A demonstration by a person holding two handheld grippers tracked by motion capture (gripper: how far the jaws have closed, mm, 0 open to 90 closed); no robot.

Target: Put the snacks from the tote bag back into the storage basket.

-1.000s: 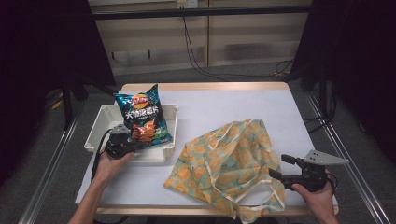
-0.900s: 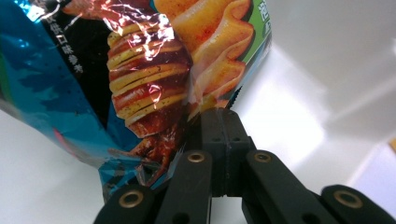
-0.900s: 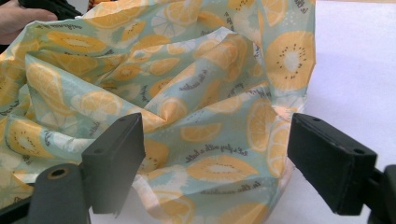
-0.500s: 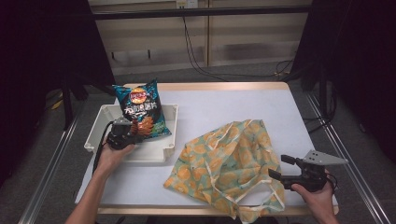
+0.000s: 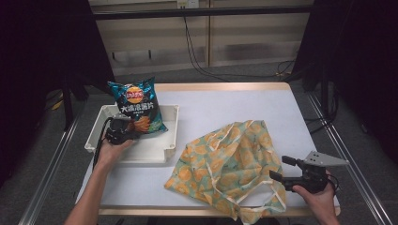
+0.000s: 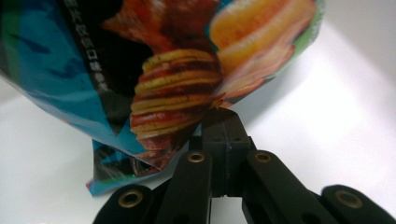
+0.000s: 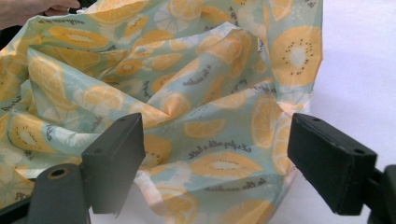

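A blue bag of potato chips [image 5: 137, 107] stands upright over the white tray [image 5: 166, 150] at the table's left. My left gripper [image 5: 133, 133] is shut on the bag's lower edge. In the left gripper view the closed jaws pinch the chip bag [image 6: 154, 84] at its bottom seam, the left gripper [image 6: 223, 122] tips pressed together. A crumpled fruit-print cloth bag [image 5: 232, 164] lies on the table at the right. My right gripper [image 5: 280, 169] rests at the cloth's right edge, open. In the right gripper view the cloth bag [image 7: 187, 93] lies just past the wide-apart jaws of the right gripper [image 7: 219, 154].
The white table [image 5: 225, 105] has bare surface behind and between the tray and the cloth. Cloth handles [image 5: 263, 206] trail toward the front edge. Metal rails [image 5: 47, 164] run along both sides of the table.
My left gripper has carried the chip bag a little to the left and toward the far side over the tray. The right gripper has kept still.
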